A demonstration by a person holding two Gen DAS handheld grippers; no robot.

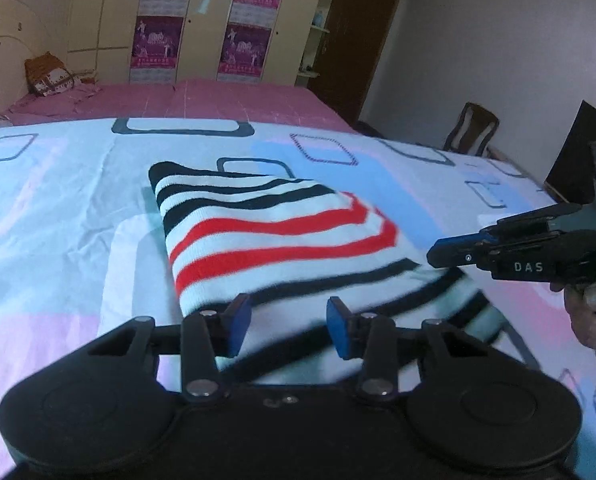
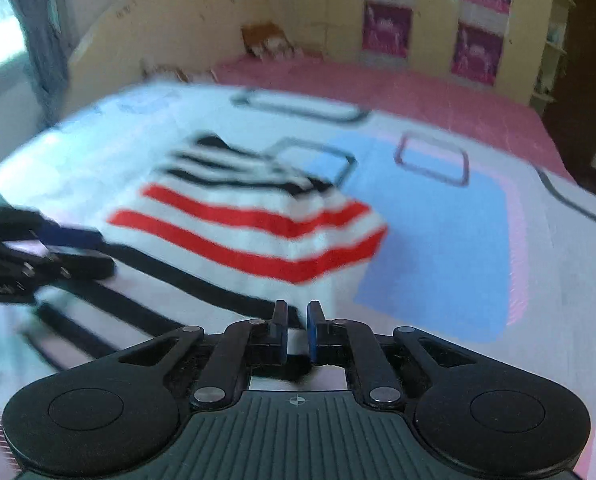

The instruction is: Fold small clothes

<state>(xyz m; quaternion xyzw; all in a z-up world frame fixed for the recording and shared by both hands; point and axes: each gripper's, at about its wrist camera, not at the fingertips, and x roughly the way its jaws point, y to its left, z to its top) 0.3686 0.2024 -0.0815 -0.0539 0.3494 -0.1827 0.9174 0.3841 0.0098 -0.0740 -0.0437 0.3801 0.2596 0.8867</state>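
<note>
A knit garment with white, black and red stripes lies partly folded on the bed; it also shows blurred in the right wrist view as the garment. My left gripper hangs over its near edge. The blue pads stand apart with only cloth below them and nothing pinched. That same left gripper comes in from the left in the right wrist view. My right gripper sits at the garment's near right edge with its jaws almost together. Seen side-on, the right gripper pinches the cloth's edge at its tip.
The garment rests on a pale sheet printed with blue, pink and grey squares. Beyond it are a pink bedspread and a pillow. A wardrobe with posters, a chair and a dark doorway stand behind. A hand holds the right gripper.
</note>
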